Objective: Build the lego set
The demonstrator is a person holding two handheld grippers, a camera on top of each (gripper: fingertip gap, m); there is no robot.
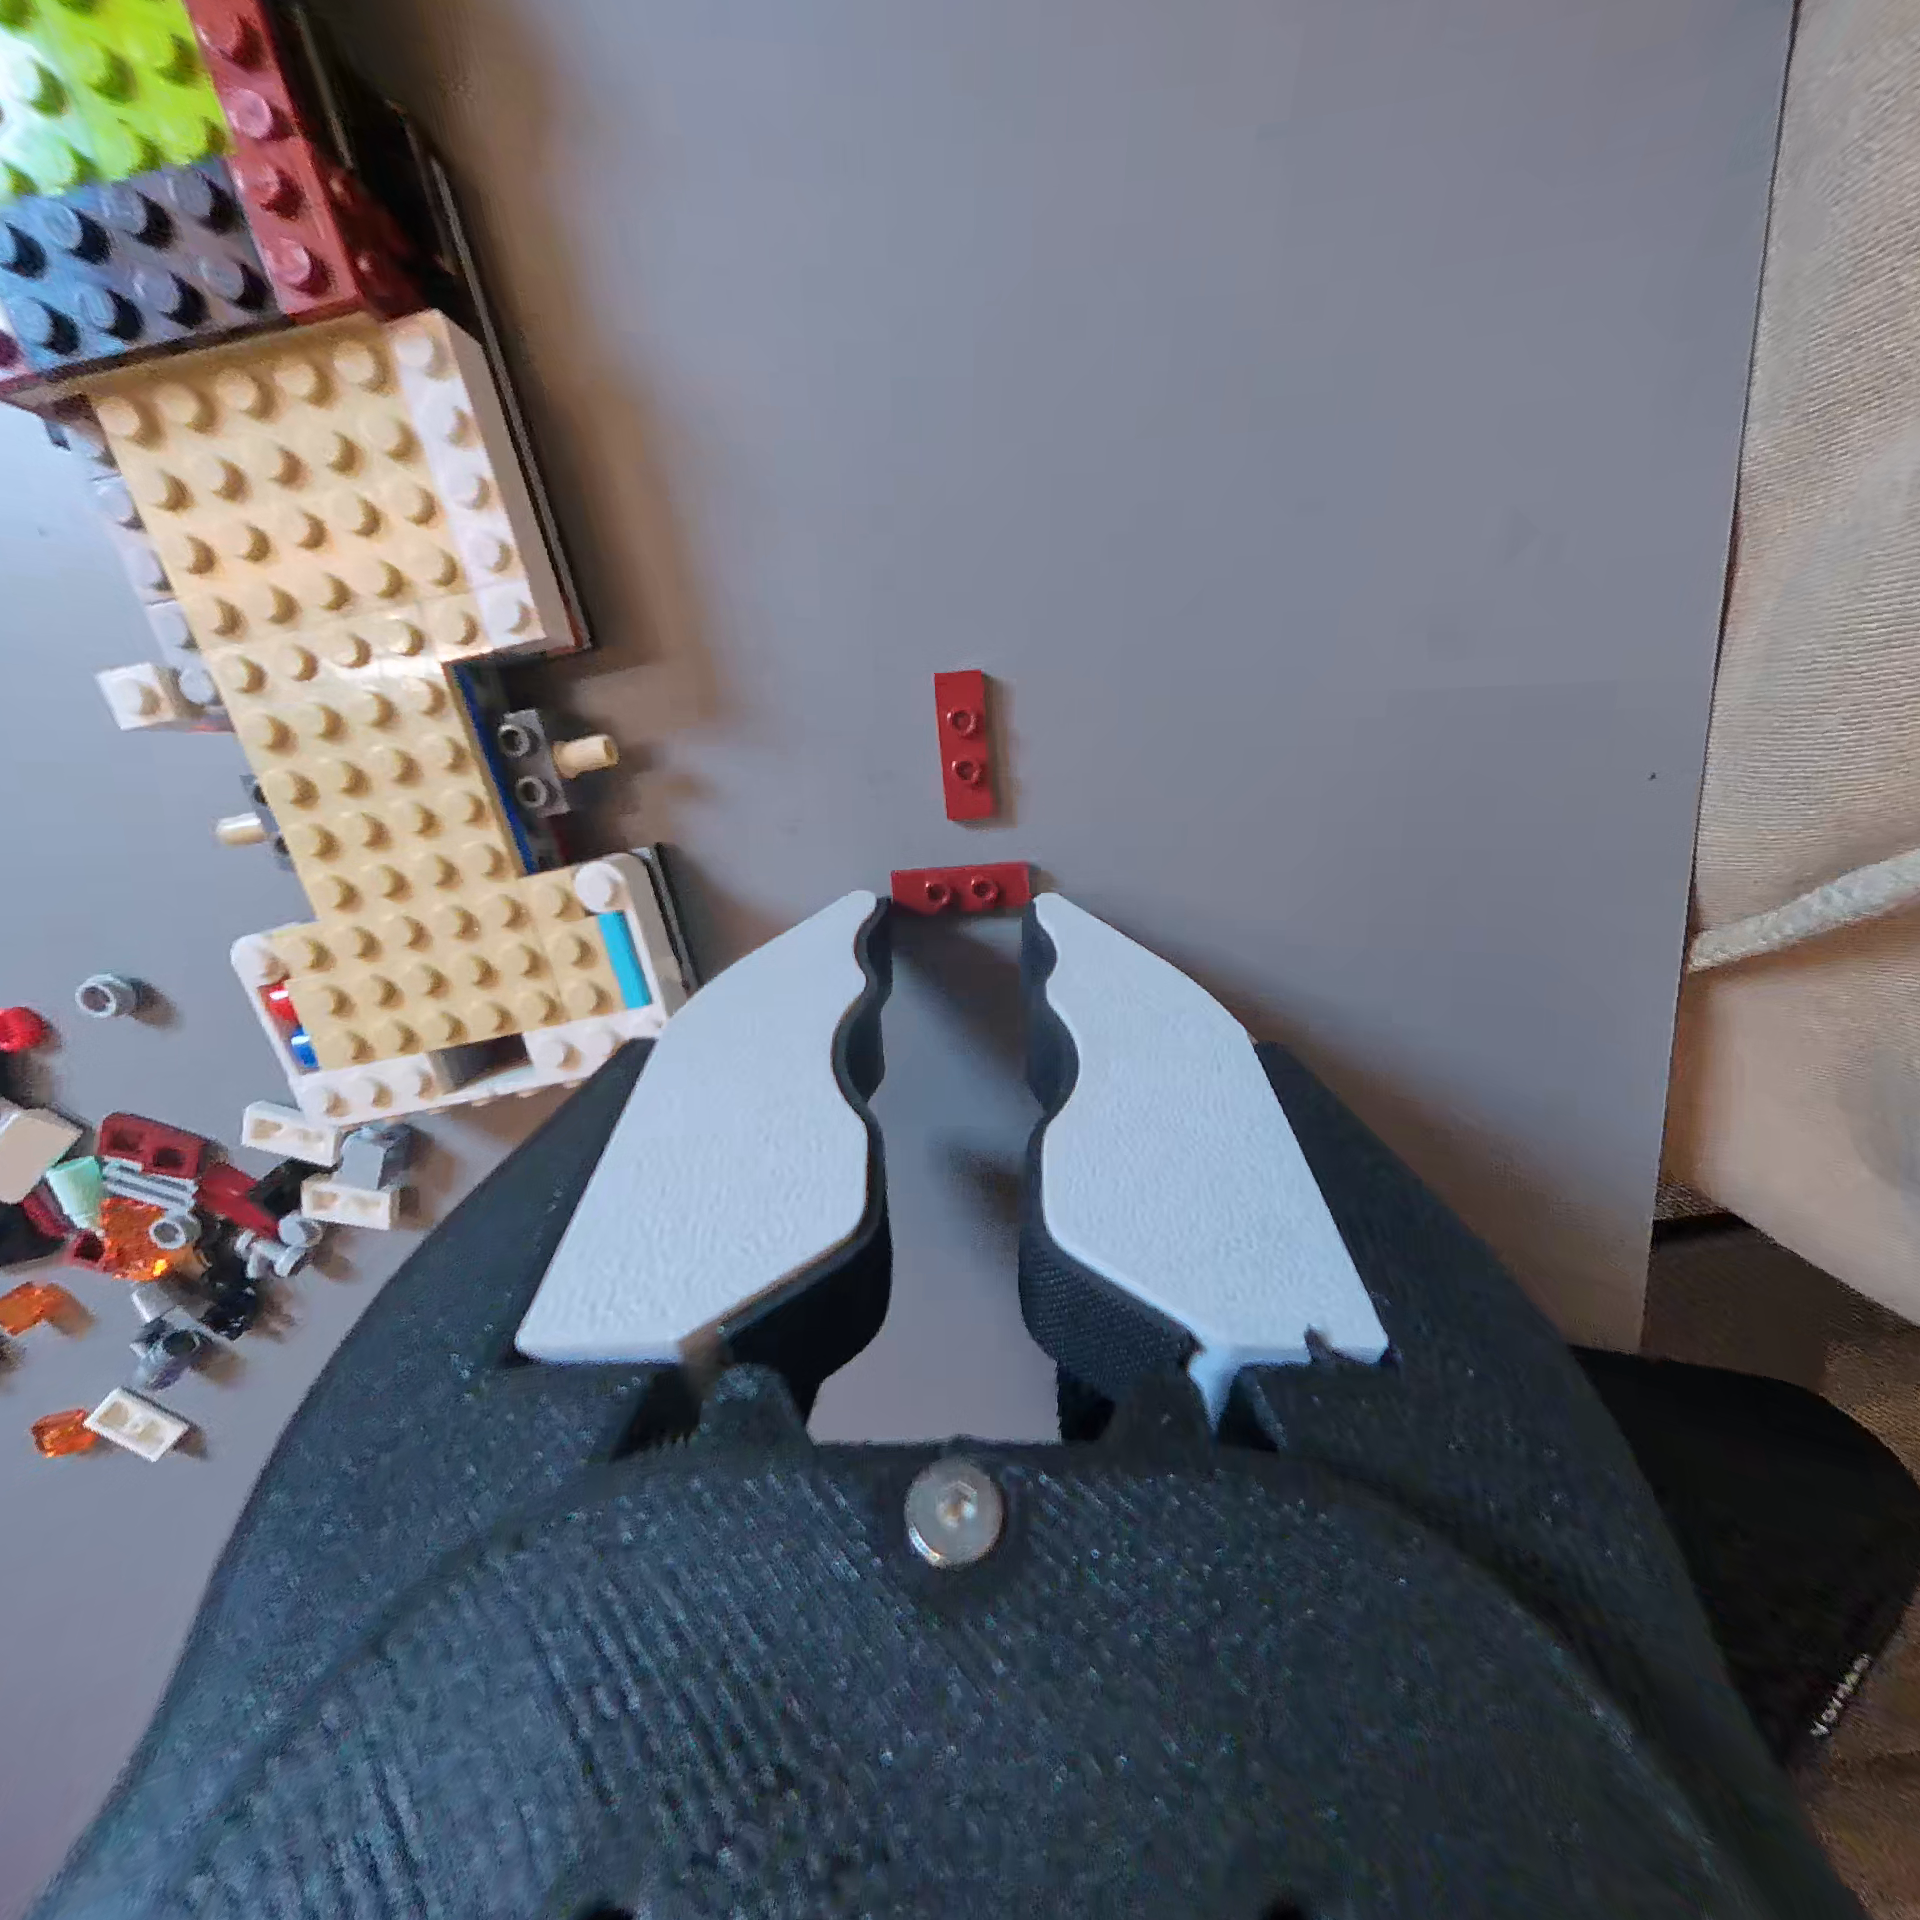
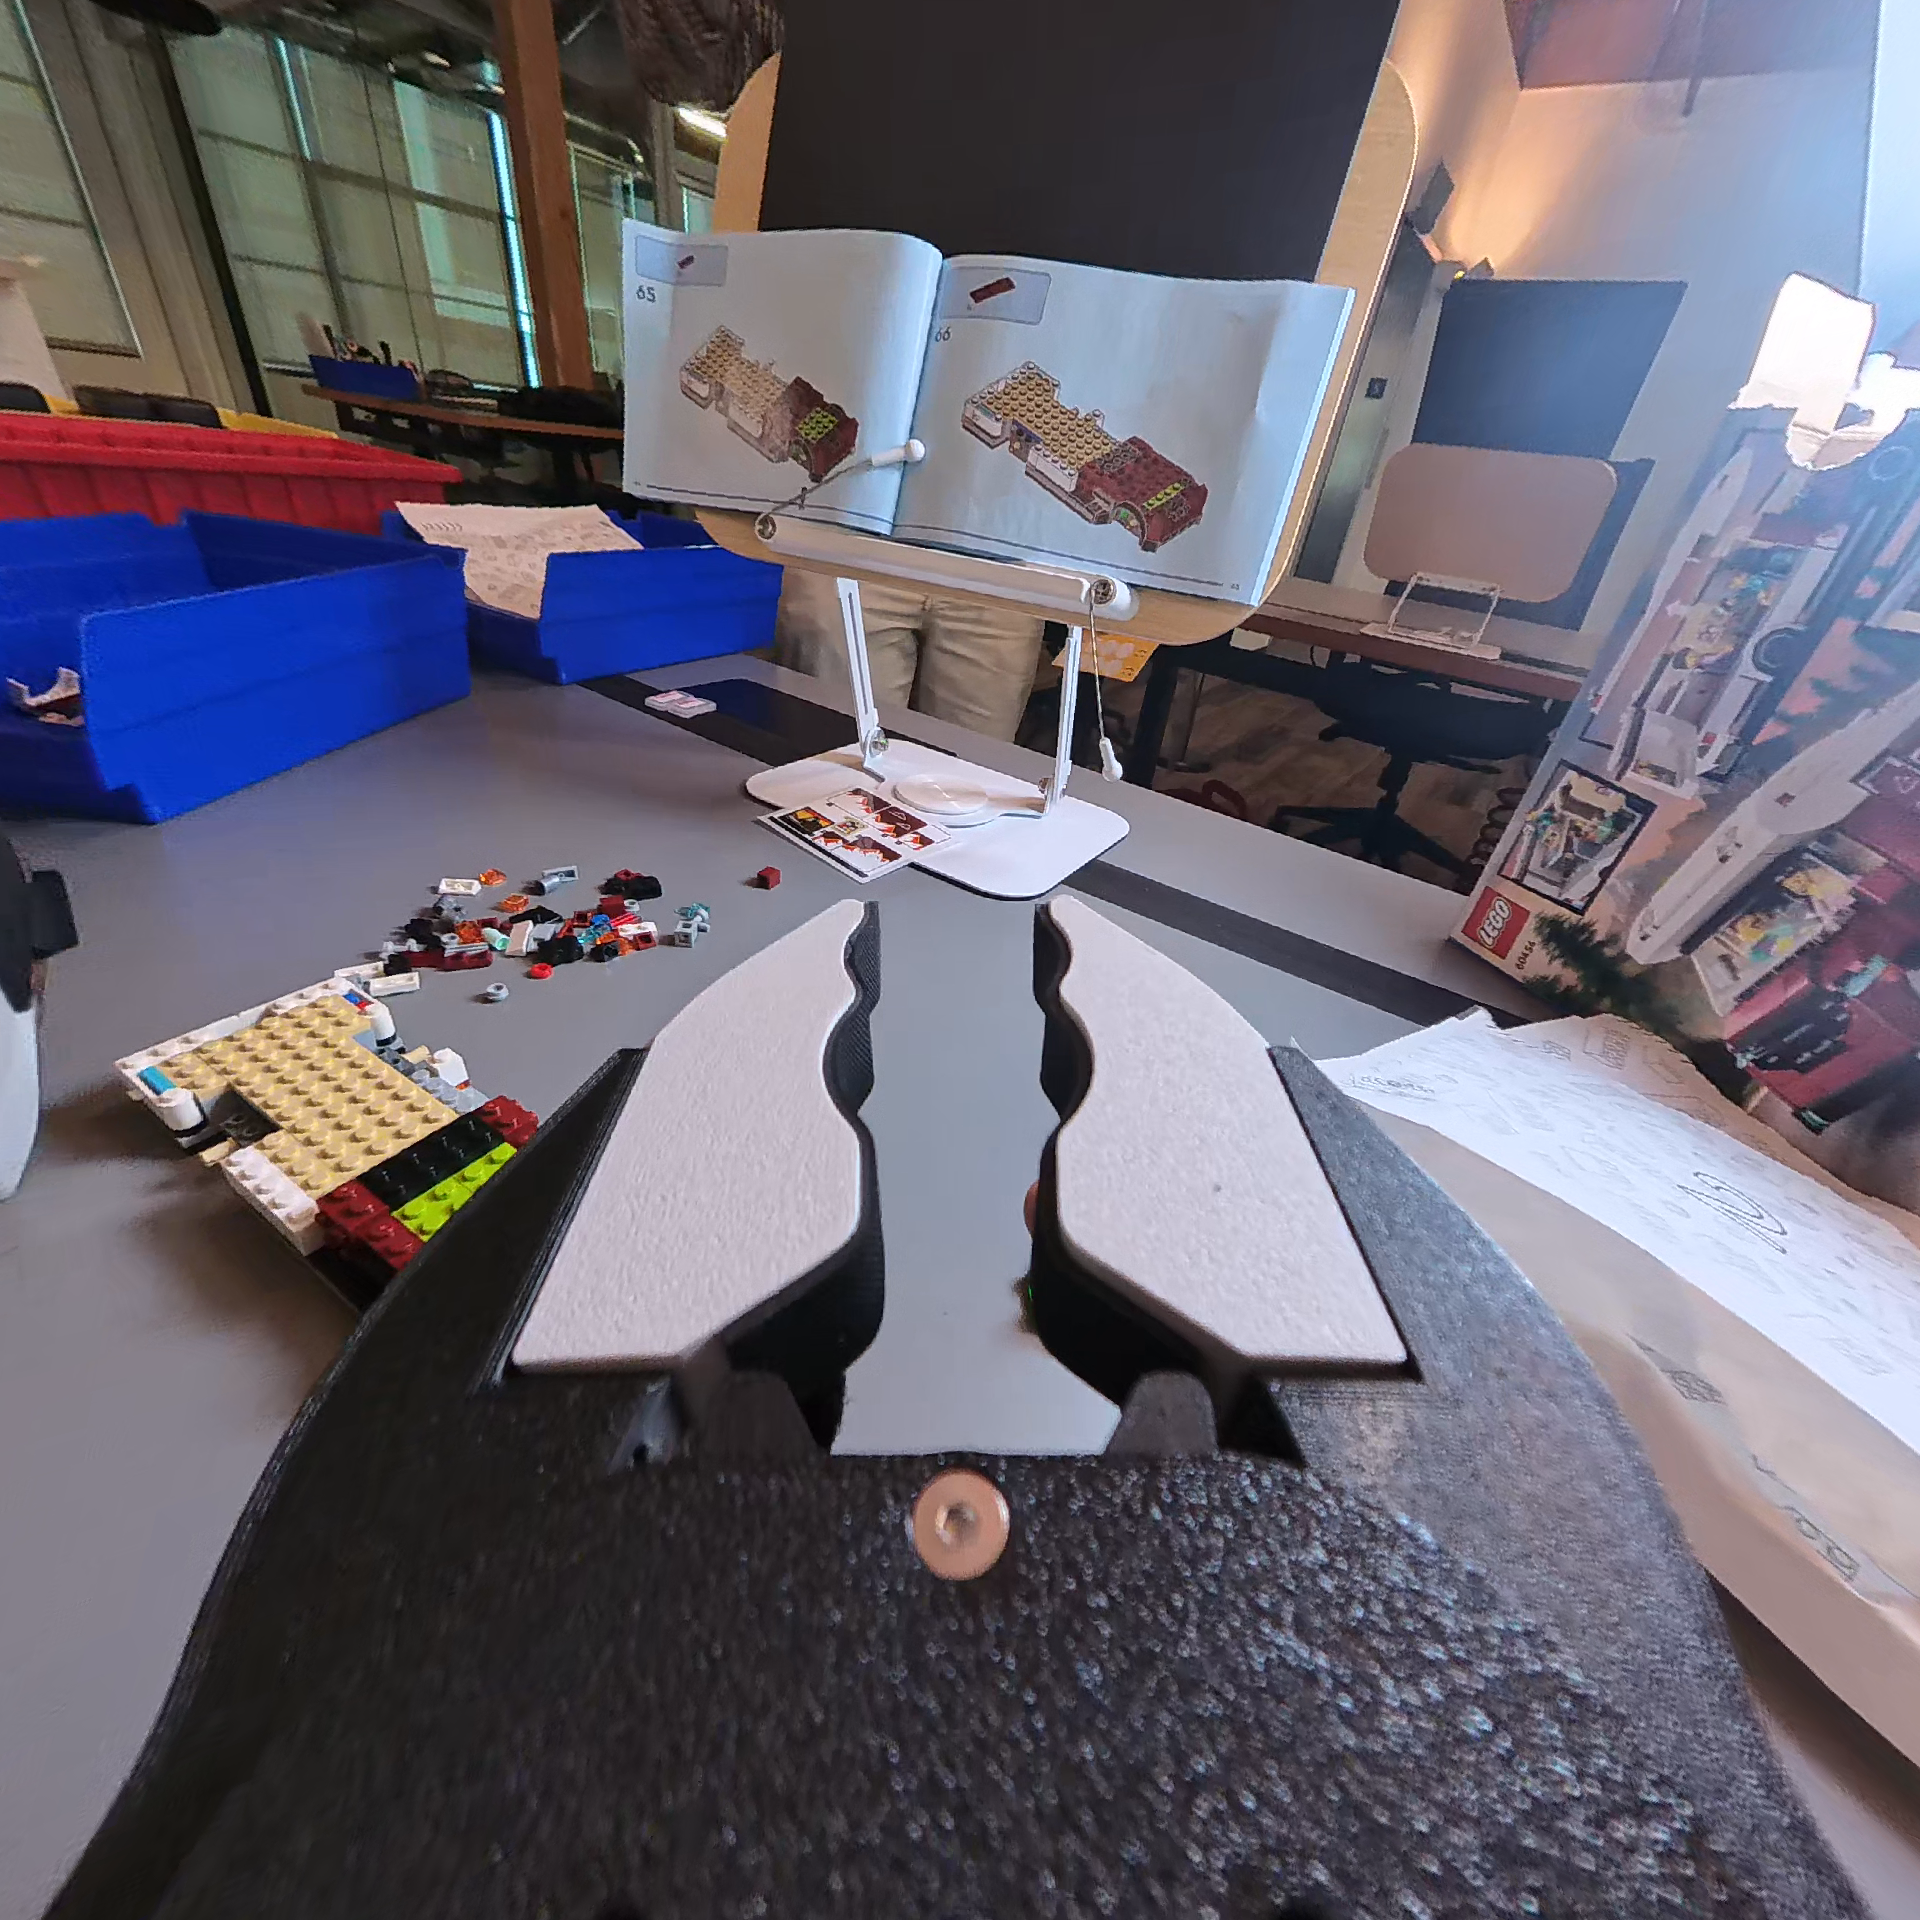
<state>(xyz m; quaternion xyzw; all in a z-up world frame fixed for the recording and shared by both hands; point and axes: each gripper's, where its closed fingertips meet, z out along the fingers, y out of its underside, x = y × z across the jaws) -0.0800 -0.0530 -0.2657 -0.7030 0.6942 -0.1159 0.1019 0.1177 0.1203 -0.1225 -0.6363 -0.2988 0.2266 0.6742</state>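
Left gripper [image 1: 960,902], matte grey fingers on rough black printed plastic, clamps a small dark-red two-stud plate [image 1: 960,889] by its ends at the very tips; a matching plate [image 1: 972,746] lies flat just beyond on the smooth grey table [image 1: 1247,416], near the tan studded build [image 1: 343,665]. Only the right view shows the propped instruction booklet [image 2: 966,384] and printed box [image 2: 1714,727]; right gripper [image 2: 956,914] hangs unclenched, bare.

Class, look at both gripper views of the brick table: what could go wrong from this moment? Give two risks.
1. The left gripper pinches the dark red plate only at its fingertips, by the plate's ends; it may twist or pop free.
2. A second dark red plate lies just beyond; pushing forward could knock it.
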